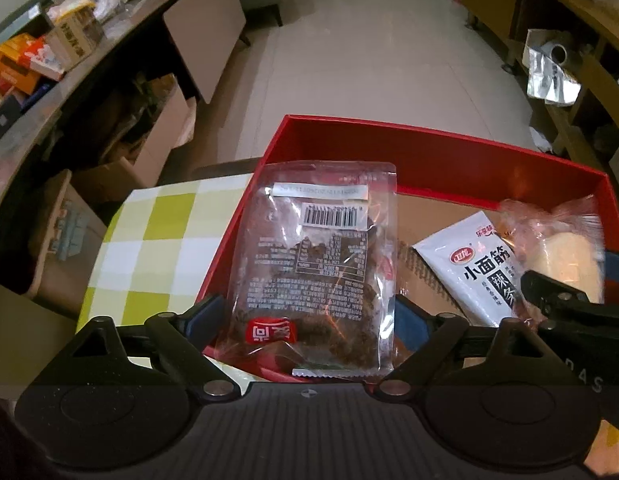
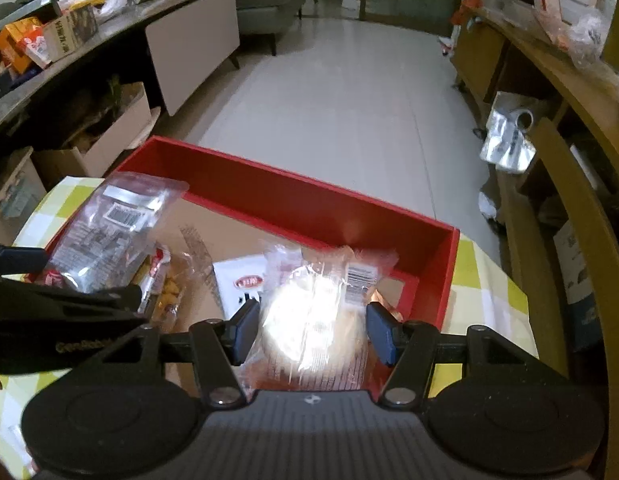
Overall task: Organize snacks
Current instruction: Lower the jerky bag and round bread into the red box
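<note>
A red box (image 1: 429, 152) with a cardboard floor stands on a yellow-checked cloth (image 1: 149, 240); it also shows in the right wrist view (image 2: 309, 196). My left gripper (image 1: 309, 316) is shut on a clear packet of dark snack (image 1: 313, 264), held over the box's left edge; the packet also shows in the right wrist view (image 2: 105, 228). My right gripper (image 2: 311, 328) is shut on a clear-wrapped pale bun (image 2: 313, 316) over the box's right part. A white spicy-strip packet (image 1: 481, 272) lies on the box floor. An orange snack bag (image 2: 169, 292) lies beside it.
A grey counter (image 1: 109, 48) cluttered with boxes runs along the left, with open cartons (image 1: 149, 148) below. Wooden shelving (image 2: 549, 100) runs along the right, holding a foil bag (image 2: 505, 140). A tiled floor (image 1: 369, 60) lies beyond the table.
</note>
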Motion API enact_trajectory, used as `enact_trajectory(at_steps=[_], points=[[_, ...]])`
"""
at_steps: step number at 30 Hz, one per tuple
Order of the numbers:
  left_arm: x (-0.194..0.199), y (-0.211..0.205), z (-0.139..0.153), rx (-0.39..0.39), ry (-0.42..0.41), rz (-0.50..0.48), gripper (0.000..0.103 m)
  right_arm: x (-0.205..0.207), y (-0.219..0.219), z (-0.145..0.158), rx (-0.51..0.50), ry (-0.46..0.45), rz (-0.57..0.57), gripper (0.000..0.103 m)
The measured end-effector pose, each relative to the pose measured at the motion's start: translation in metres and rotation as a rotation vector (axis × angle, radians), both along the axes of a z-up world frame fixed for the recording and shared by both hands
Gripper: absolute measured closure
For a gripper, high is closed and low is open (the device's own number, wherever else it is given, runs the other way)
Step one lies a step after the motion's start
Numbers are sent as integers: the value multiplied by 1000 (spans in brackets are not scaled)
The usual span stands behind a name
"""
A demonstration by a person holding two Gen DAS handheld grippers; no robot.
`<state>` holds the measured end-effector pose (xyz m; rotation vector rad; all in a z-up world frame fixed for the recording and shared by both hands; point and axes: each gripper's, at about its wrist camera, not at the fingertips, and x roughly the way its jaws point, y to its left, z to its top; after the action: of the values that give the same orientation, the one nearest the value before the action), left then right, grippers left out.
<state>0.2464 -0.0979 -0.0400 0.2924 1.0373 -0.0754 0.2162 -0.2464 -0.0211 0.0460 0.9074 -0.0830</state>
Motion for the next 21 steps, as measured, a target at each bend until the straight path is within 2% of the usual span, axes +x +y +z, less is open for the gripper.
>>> enact_trajectory(at_steps=[12,21], points=[[-1,2,12,-29,-36,5,7,-5,0,10,-16,-26,-7,37],[-9,9,20,-15,-45,-2,6,-19,2,24,-40,-20,-13,37]])
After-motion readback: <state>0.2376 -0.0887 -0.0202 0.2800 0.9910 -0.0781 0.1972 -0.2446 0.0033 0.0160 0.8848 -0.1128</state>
